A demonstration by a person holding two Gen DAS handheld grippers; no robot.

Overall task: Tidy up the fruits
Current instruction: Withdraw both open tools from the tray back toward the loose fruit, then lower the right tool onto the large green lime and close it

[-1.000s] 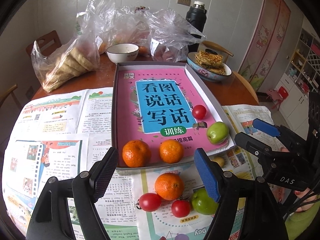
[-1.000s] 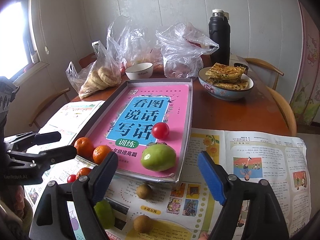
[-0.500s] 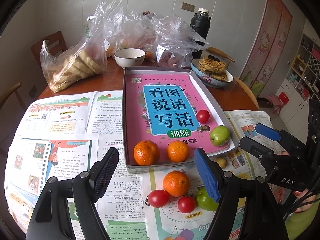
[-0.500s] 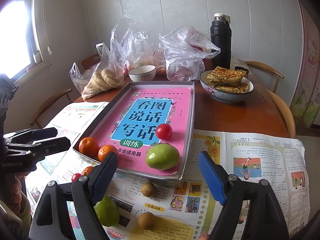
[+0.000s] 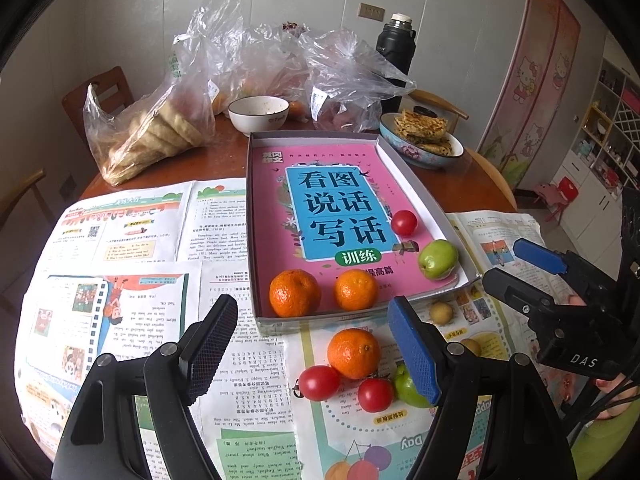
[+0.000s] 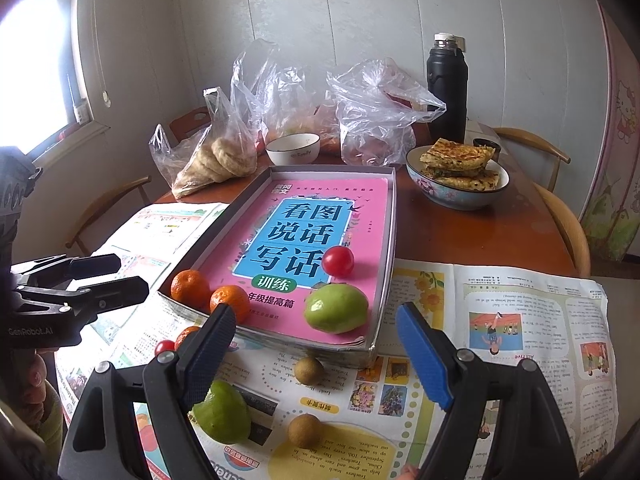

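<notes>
A shallow grey tray (image 5: 250,240) lined with a pink book holds two tangerines (image 5: 295,293), a cherry tomato (image 5: 403,223) and a green fruit (image 5: 437,259). On the newspaper in front of it lie a third tangerine (image 5: 353,353), two tomatoes (image 5: 319,382), a second green fruit (image 6: 222,412) and two small brown fruits (image 6: 309,370). My left gripper (image 5: 312,312) hovers open above the loose tangerine and the tray's near edge, holding nothing. My right gripper (image 6: 316,316) is open and empty, over the tray's near right corner.
Plastic bags of bread (image 5: 152,136) and other food, a white bowl (image 5: 259,112), a bowl of flatbread (image 6: 458,178) and a black flask (image 6: 447,88) crowd the far side of the round wooden table. Newspapers (image 6: 520,320) cover the near side. Chairs stand around it.
Both views have shifted slightly. No fruit has moved, and both grippers stand as wide as before.
</notes>
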